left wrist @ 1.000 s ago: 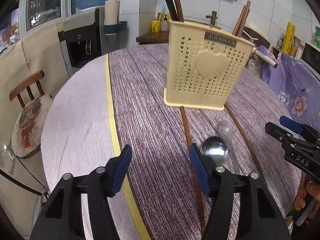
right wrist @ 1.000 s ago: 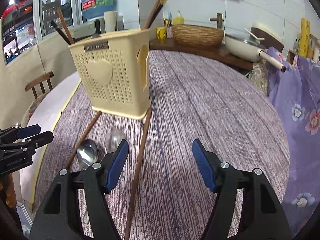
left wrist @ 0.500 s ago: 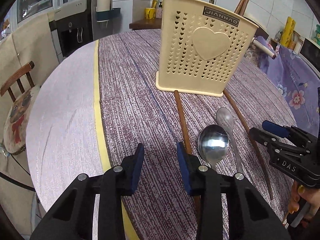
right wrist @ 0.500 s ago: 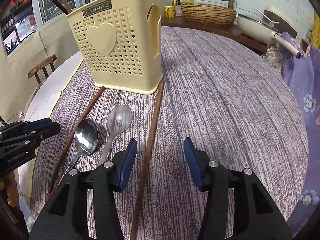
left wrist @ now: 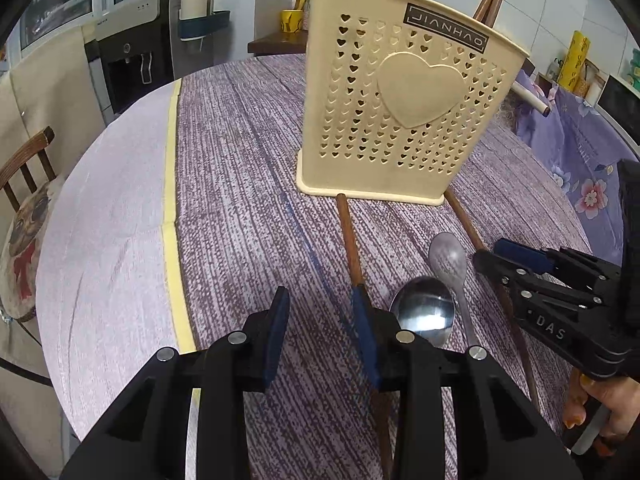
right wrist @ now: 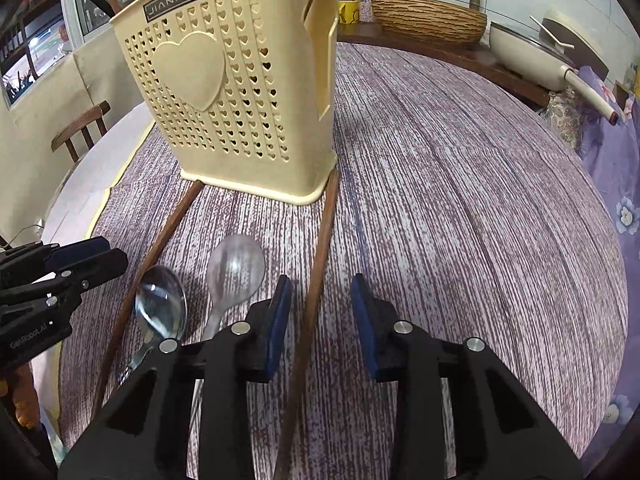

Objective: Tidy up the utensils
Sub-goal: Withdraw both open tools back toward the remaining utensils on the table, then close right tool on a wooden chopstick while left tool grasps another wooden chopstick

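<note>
A cream perforated utensil holder (left wrist: 400,120) (right wrist: 240,100) stands on the purple table, with chopsticks sticking out of its top. Two brown chopsticks lie in front of it. The left chopstick (left wrist: 350,236) (right wrist: 160,240) runs under the right finger of my left gripper (left wrist: 320,312), which is open over bare cloth. The right chopstick (right wrist: 324,232) (left wrist: 464,216) lies between the closing jaws of my right gripper (right wrist: 320,300), whose pads do not touch it. Between the chopsticks lie a shiny spoon (left wrist: 424,312) (right wrist: 160,304) and a matte spoon (left wrist: 448,256) (right wrist: 236,268).
A yellow stripe (left wrist: 172,184) runs along the table's left part. A wooden chair (left wrist: 24,160) and a water dispenser (left wrist: 132,52) stand beyond the left edge. A woven basket (right wrist: 428,16) and a pan (right wrist: 528,52) sit behind; purple floral cloth (left wrist: 580,152) lies at the right.
Both grippers have come forward and down toward the table and the holder. Both pairs of jaws have narrowed. The right chopstick now lies between the right gripper's fingers.
</note>
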Demonstrator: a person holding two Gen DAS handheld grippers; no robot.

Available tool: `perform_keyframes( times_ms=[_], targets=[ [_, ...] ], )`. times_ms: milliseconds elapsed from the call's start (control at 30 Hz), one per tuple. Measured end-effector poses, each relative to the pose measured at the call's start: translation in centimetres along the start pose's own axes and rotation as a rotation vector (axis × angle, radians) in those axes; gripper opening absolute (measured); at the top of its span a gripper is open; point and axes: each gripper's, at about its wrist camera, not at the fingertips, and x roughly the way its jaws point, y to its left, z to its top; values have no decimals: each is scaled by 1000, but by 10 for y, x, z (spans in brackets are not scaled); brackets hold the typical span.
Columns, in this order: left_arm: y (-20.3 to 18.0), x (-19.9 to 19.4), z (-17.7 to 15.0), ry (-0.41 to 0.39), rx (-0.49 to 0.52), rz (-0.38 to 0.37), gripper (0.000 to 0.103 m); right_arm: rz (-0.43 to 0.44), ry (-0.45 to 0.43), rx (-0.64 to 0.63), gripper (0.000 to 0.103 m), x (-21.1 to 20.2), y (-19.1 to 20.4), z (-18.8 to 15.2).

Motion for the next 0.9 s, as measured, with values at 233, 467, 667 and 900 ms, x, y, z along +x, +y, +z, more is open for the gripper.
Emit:
perform_keyframes(
  times_ms=[233, 467, 667, 900],
  targets=[
    [-1, 15, 10, 19, -15, 0, 33, 2, -3, 27, 22, 16, -2, 22],
    [-7, 22, 24, 29, -23, -22, 31, -12, -18, 41, 17, 21, -2, 26],
    [-19, 33, 32, 37, 1, -11, 27, -10, -22, 45, 17, 20, -2, 25],
    [-27, 36, 33, 29, 30, 39, 16, -9, -20, 49, 17, 24, -6, 30]
  ],
)
